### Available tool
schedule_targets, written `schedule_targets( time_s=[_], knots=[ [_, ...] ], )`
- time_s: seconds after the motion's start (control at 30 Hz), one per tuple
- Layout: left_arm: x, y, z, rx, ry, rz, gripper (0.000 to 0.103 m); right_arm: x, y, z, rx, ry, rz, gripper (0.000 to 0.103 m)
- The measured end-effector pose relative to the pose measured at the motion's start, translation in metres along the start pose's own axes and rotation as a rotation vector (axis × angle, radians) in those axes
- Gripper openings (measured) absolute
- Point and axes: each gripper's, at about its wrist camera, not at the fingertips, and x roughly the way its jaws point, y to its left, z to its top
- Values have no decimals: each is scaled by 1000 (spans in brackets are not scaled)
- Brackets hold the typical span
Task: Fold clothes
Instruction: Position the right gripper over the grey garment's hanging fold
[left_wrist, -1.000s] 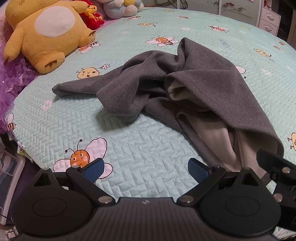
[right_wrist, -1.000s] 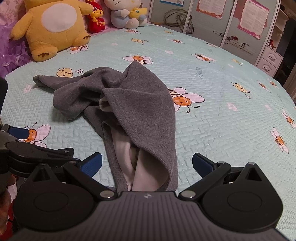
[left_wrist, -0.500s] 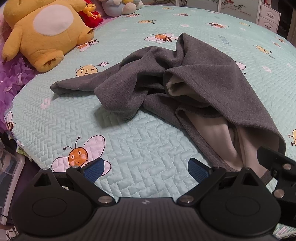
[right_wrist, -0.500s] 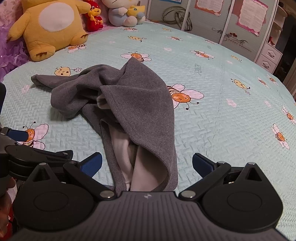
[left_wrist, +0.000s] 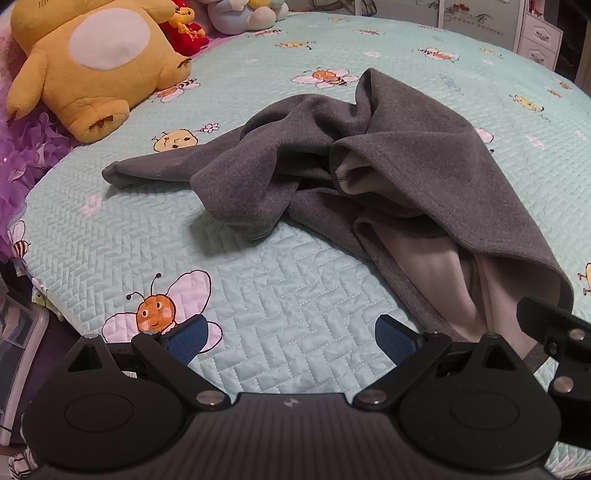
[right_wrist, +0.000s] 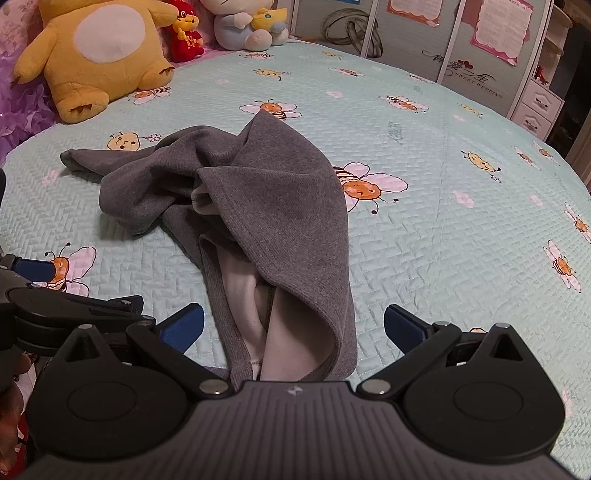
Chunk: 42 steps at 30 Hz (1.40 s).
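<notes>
A grey garment (left_wrist: 388, 155) with a pale lining lies crumpled on the mint bee-print bedspread (left_wrist: 280, 295), one sleeve stretched out to the left. My left gripper (left_wrist: 291, 336) hovers open over bare quilt, just left of the garment's near hem. In the right wrist view the same garment (right_wrist: 273, 199) runs toward me, and its open hem with the pale inside lies between the spread fingers of my right gripper (right_wrist: 293, 325), which is open. The left gripper's blue fingertip (right_wrist: 35, 267) shows at that view's left edge.
A yellow plush toy (left_wrist: 92, 62), a small red toy (left_wrist: 184, 26) and a pale blue plush (left_wrist: 243, 14) sit at the far left of the bed. Purple frills (left_wrist: 22, 162) line the left edge. White drawers (right_wrist: 535, 107) and wall panels stand at the back right.
Both grippers have edged slightly forward over the bed, so the garment sits a little closer in each view. The garment itself has not moved, and both grippers stayed open.
</notes>
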Motion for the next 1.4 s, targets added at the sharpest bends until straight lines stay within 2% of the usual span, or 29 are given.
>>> schedule_targets(
  time_s=[0.57, 0.77, 0.9, 0.97, 1.07, 1.2, 1.4],
  knots=[
    [-2, 0, 1, -2, -30, -6, 100, 6, -4, 1, 6, 1, -2, 102],
    [3, 10, -2, -24, -25, -1, 100, 24, -24, -4, 34, -49, 67, 102],
    [9, 23, -7, -72, -31, -20, 100, 29, -50, -13, 118, -132, 191, 102],
    [12, 28, -10, -100, -36, -32, 100, 34, -56, -14, 150, -153, 210, 102],
    [14, 31, -12, -129, -42, -61, 100, 48, -56, -10, 139, -138, 178, 102],
    [15, 30, -10, -124, -43, -61, 100, 74, -49, -5, 83, -100, 117, 102],
    [20, 35, -11, -140, -22, -55, 100, 99, -57, -5, 140, -30, 134, 102]
  ],
)
